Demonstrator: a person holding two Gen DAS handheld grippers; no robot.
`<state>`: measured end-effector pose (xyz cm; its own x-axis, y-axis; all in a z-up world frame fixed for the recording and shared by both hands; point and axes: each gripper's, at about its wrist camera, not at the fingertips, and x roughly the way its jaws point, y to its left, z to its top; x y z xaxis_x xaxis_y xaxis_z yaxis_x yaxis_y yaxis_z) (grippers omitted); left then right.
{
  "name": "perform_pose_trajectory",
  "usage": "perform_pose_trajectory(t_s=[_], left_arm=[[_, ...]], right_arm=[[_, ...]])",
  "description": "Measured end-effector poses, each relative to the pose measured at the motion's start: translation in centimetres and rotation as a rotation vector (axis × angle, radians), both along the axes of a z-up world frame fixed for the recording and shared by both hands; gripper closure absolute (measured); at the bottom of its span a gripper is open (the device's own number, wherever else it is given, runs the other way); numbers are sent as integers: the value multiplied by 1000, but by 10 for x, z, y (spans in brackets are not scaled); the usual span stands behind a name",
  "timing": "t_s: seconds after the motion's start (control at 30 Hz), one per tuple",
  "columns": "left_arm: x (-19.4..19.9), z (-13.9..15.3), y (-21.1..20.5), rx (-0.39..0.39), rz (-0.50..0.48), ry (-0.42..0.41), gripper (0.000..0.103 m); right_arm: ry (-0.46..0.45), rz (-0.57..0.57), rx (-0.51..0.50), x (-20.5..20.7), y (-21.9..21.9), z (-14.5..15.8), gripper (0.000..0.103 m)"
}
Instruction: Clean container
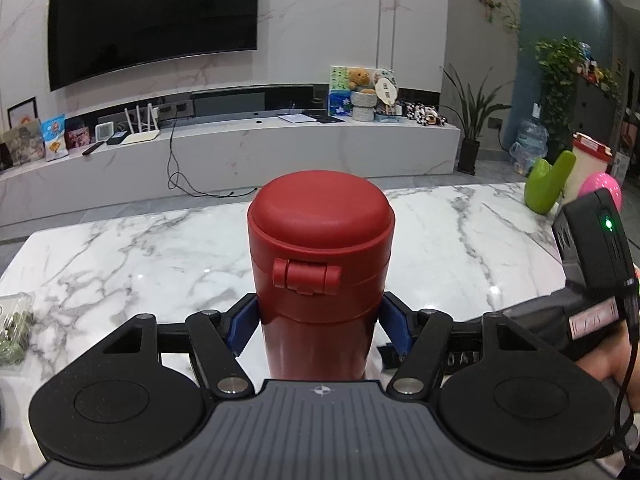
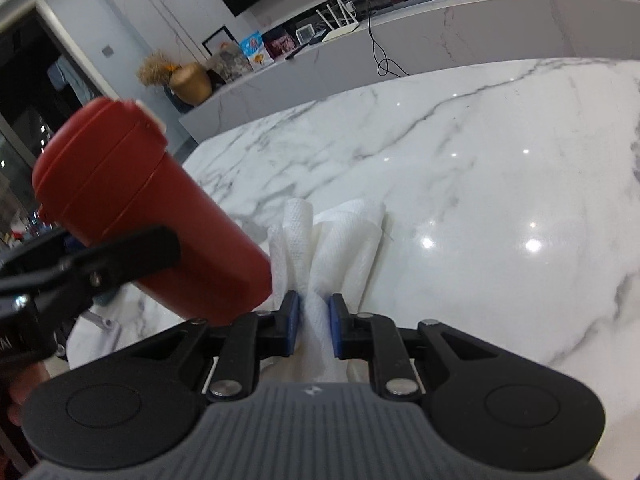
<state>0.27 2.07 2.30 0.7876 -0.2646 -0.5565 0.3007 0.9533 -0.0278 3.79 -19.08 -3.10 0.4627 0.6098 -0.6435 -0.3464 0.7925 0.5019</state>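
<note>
The left gripper [image 1: 319, 326] clamps the red flask [image 1: 319, 264] just under its lid, fingers [image 1: 242, 326] tight on both sides, lifting it off the tabletop [image 1: 440, 240] so its body is exposed. The flask looks tilted, base toward the right. There the right gripper [image 2: 314, 322] pinches a bunched paper towel [image 2: 332, 236], fingers narrow, its loose end just beside the flask's base, probably ready for wiping.

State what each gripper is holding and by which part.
The left gripper clamps the red flask around its body, just below the lid's hinge. The right gripper pinches a bunched white paper towel near one end, the rest fanning out forward.
</note>
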Motion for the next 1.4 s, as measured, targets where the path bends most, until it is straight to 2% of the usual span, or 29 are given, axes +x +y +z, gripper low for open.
perform_pose_trajectory(t_s=[0.17, 0.27, 0.47, 0.8, 1.0, 1.07, 1.23, 1.4], left_arm=[[1, 2, 0, -4, 11, 3, 40], [2, 2, 3, 0, -5, 1, 40], [5, 2, 8, -2, -46, 3, 40], [5, 1, 3, 7, -54, 3, 40], [4, 1, 2, 13, -48, 3, 40], [4, 0, 2, 11, -49, 2, 40], [4, 0, 1, 16, -51, 2, 40], [4, 1, 1, 18, -54, 2, 40]], right_arm=[[-4, 36, -43, -9, 3, 2, 85], [6, 30, -23, -7, 0, 1, 86], [-8, -23, 117, 5, -14, 7, 87], [-107, -53, 358, 10, -41, 38, 88], [-100, -10, 398, 8, -37, 43, 88], [-81, -13, 396, 9, -37, 42, 88], [-40, -8, 303, 9, -31, 38, 88], [-10, 21, 97, 11, -11, 25, 88]])
